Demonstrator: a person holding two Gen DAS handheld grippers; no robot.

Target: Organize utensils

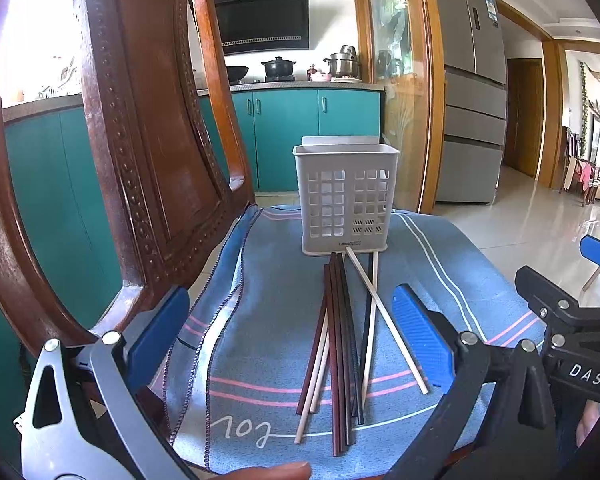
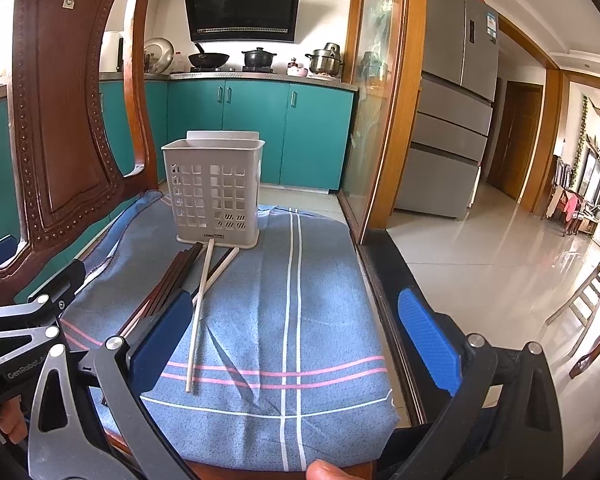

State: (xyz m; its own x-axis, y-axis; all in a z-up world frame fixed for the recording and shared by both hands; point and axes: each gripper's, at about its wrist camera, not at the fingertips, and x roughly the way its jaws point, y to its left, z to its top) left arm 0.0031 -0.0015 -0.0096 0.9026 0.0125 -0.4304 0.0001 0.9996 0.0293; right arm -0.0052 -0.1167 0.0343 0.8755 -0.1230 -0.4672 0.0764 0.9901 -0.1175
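A grey perforated utensil holder (image 1: 345,196) stands upright at the far end of a blue striped cloth (image 1: 268,280) on a chair seat; it also shows in the right wrist view (image 2: 216,196). Several chopsticks (image 1: 340,344), dark brown, black and pale wood, lie loose in a fan on the cloth in front of it; they also show in the right wrist view (image 2: 198,292). My left gripper (image 1: 292,340) is open and empty, its blue pads either side of the chopsticks' near ends. My right gripper (image 2: 296,336) is open and empty, over the cloth right of the chopsticks.
A carved wooden chair back (image 1: 140,128) rises close on the left. The seat's right edge (image 2: 380,280) drops to a tiled floor (image 2: 500,256). Teal kitchen cabinets (image 2: 260,120) and a fridge (image 2: 452,100) stand behind.
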